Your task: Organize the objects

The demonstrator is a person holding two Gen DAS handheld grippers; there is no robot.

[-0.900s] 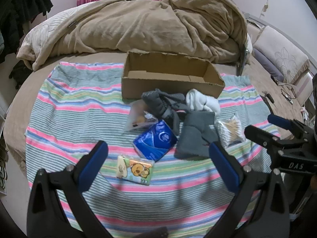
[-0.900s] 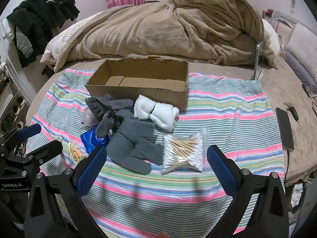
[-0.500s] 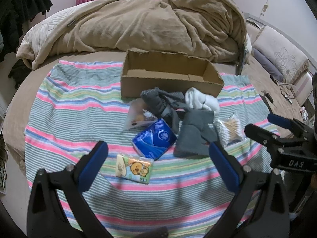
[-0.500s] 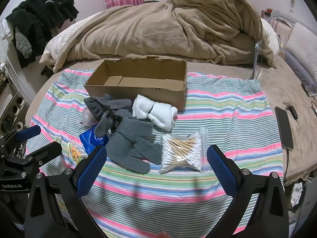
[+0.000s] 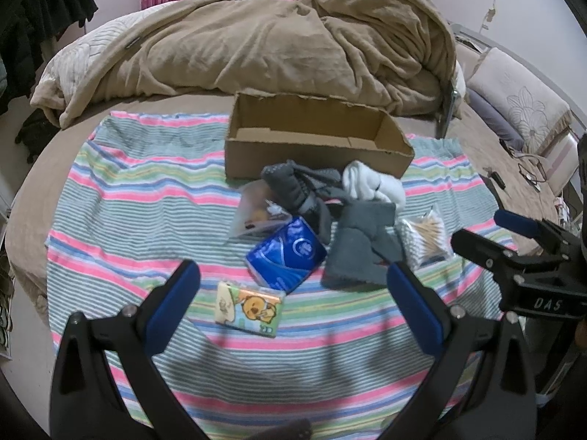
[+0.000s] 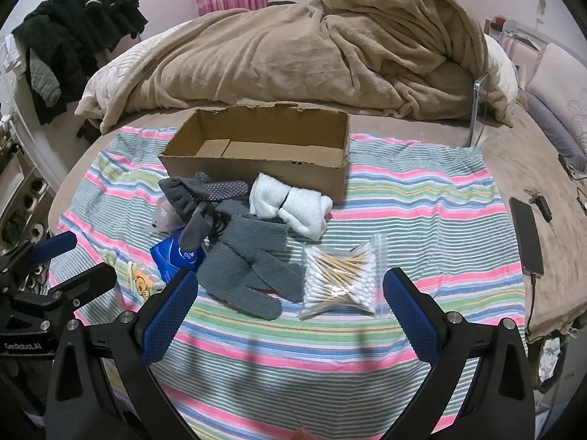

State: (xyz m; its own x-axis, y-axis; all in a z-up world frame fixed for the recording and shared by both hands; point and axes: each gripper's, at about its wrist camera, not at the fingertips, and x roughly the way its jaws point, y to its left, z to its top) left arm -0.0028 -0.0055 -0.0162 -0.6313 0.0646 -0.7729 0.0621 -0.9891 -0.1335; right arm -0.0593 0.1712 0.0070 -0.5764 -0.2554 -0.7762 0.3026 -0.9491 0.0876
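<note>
An empty cardboard box (image 5: 315,146) (image 6: 264,152) stands on a striped cloth (image 5: 139,198) on the bed. In front of it lie dark grey socks (image 5: 293,183), rolled white socks (image 5: 370,183) (image 6: 293,203), grey gloves (image 5: 359,253) (image 6: 249,260), a bag of cotton swabs (image 5: 425,236) (image 6: 341,278), a blue tissue pack (image 5: 286,256), a clear bag (image 5: 256,212) and a cartoon tissue pack (image 5: 249,308). My left gripper (image 5: 293,304) is open and empty, just above the cartoon pack. My right gripper (image 6: 290,311) is open and empty, near the swabs and gloves.
A rumpled tan blanket (image 5: 275,44) lies piled behind the box. A phone (image 6: 526,234) with cable lies on the bed at the right. Dark clothes (image 6: 73,29) hang at the left. Pillows (image 5: 513,99) lie at the far right.
Both grippers have drifted slightly; the objects sit a little lower and nearer in the views. Nothing was grasped or moved.
</note>
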